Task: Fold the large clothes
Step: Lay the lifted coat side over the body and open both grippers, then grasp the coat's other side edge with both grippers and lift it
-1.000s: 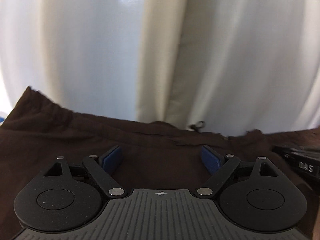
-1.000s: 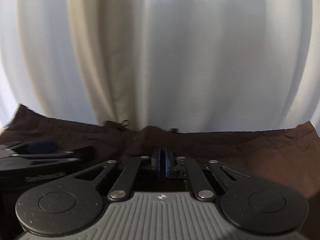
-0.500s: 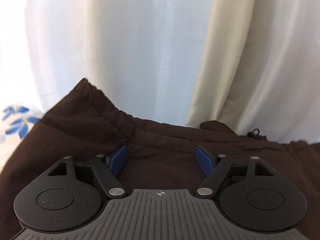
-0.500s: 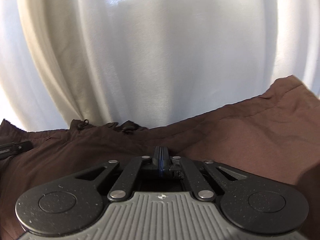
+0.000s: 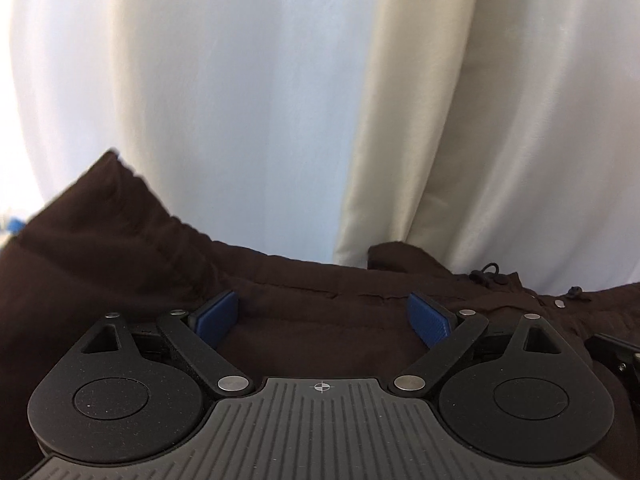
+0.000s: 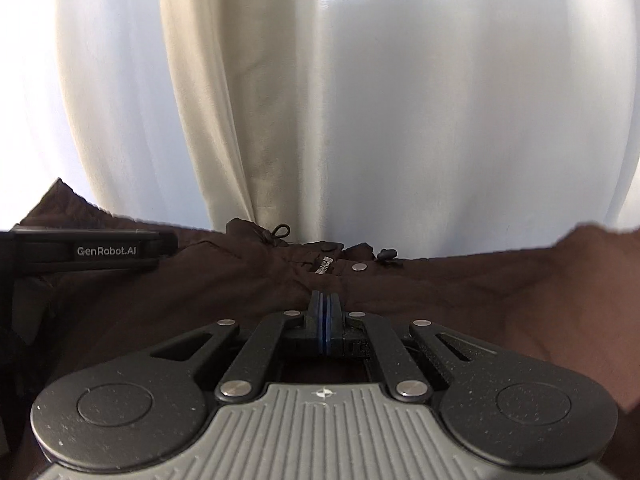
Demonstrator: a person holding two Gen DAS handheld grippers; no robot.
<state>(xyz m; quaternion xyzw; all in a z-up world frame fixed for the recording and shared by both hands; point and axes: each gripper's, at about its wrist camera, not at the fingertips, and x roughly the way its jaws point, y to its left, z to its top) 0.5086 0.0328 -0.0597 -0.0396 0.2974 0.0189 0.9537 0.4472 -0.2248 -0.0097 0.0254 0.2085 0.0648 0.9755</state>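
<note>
A large dark brown garment (image 5: 120, 248) with drawcords and snaps fills the lower half of both views (image 6: 500, 292). My left gripper (image 5: 324, 314) is open, its blue pads (image 5: 218, 314) wide apart just above the cloth, holding nothing. My right gripper (image 6: 325, 304) is shut, its blue pads pressed together over the cloth near the snap (image 6: 360, 267) and drawcord (image 6: 280, 232); whether cloth is pinched between them is hidden. The left gripper's body (image 6: 92, 250) shows at the left of the right wrist view.
White and cream curtains (image 5: 400, 120) hang close behind the garment in both views (image 6: 360, 120). A patch of white cloth with blue print (image 5: 12, 226) shows at the far left edge. The right gripper's body (image 5: 616, 356) shows at the right edge.
The left gripper has shifted right along the garment's edge, staying open. The right gripper has swung back toward the drawcord and snap area, staying shut; the two grippers are closer together.
</note>
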